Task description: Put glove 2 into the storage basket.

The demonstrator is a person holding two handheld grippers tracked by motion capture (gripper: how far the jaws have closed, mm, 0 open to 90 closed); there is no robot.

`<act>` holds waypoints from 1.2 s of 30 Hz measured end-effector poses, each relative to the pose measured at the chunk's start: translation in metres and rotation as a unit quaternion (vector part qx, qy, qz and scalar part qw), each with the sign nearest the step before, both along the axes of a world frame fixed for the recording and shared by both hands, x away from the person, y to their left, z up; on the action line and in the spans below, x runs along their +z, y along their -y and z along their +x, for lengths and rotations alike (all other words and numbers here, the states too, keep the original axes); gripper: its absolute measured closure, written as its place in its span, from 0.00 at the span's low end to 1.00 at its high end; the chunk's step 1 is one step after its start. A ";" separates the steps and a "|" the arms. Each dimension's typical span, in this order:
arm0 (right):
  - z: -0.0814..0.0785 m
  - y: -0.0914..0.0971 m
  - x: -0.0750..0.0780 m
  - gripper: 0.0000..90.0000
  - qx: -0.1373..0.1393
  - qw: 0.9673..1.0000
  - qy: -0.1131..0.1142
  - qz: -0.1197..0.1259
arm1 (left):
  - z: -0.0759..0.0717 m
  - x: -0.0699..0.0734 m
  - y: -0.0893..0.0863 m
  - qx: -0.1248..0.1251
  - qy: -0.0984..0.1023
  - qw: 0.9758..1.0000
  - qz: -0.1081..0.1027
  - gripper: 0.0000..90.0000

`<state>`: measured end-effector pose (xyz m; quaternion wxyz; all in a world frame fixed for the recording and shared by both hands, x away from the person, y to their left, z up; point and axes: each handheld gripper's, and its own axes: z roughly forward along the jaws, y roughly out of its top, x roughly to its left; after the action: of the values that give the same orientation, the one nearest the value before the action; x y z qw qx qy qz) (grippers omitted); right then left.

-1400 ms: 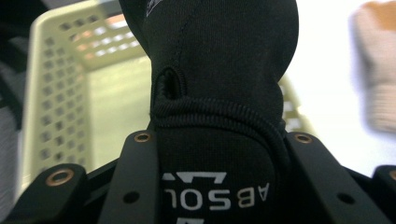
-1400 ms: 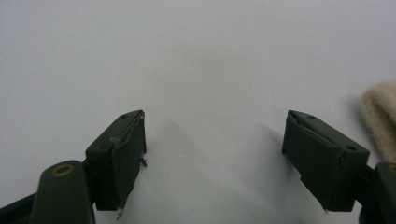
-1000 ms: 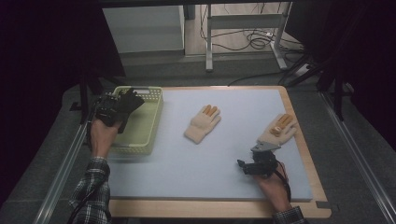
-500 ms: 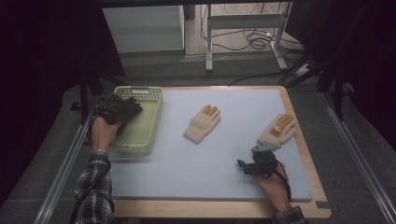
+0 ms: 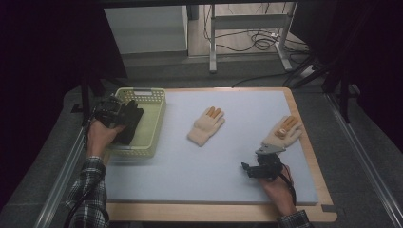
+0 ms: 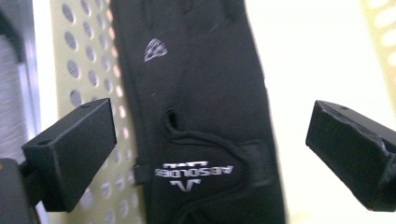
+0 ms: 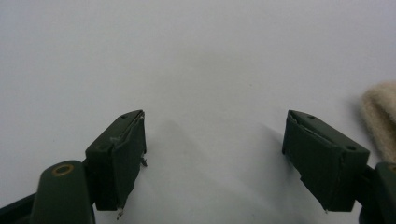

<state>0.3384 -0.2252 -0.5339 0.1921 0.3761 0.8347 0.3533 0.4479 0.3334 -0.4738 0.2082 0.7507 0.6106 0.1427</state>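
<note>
High view: left gripper (image 5: 124, 115) over basket (image 5: 154, 122), black glove (image 5: 133, 124) draped across near wall. Two knit gloves (image 5: 205, 126) on worktop (image 5: 190, 175); right gripper (image 5: 252, 170) resting near the right one.

Left gripper view: jaws wide, glove (image 6: 201, 116) loose between, untouched. Likely step: release into basket. Lift straight, avoiding snagging the cuff.

Right gripper view: jaws wide, empty; knit glove (image 7: 380, 116) at right edge. Approach low, close on cuff.
</note>
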 end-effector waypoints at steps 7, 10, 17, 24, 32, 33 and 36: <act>0.000 0.000 0.000 0.24 0.000 1.000 0.000 0.000 | -0.016 0.006 0.002 -0.030 0.047 0.998 -0.030 0.02; 0.000 0.000 0.000 0.24 0.000 1.000 0.000 0.000 | -0.022 0.009 0.006 -0.044 0.068 0.996 -0.040 0.02; 0.000 0.000 0.000 0.24 0.000 1.000 0.000 -0.001 | -0.038 0.015 0.025 -0.091 0.103 0.989 -0.058 0.01; 0.000 0.000 0.000 0.24 0.000 1.000 -0.001 -0.001 | -0.053 0.022 0.047 -0.135 0.130 0.980 -0.070 0.01; 0.000 0.000 0.000 0.24 0.000 1.000 -0.001 -0.001 | -0.069 0.030 0.073 -0.192 0.153 0.965 -0.090 0.01; 0.000 0.000 0.000 0.24 0.000 1.000 -0.001 -0.001 | -0.071 0.031 0.076 -0.197 0.153 0.964 -0.094 0.01; 0.000 0.000 0.000 0.24 0.000 1.000 -0.001 -0.001 | -0.075 0.034 0.085 -0.213 0.158 0.959 -0.097 0.01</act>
<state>0.3383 -0.2252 -0.5337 0.1918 0.3763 0.8352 0.3521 0.3727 0.2484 -0.4399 0.3994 0.8074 0.4067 0.1522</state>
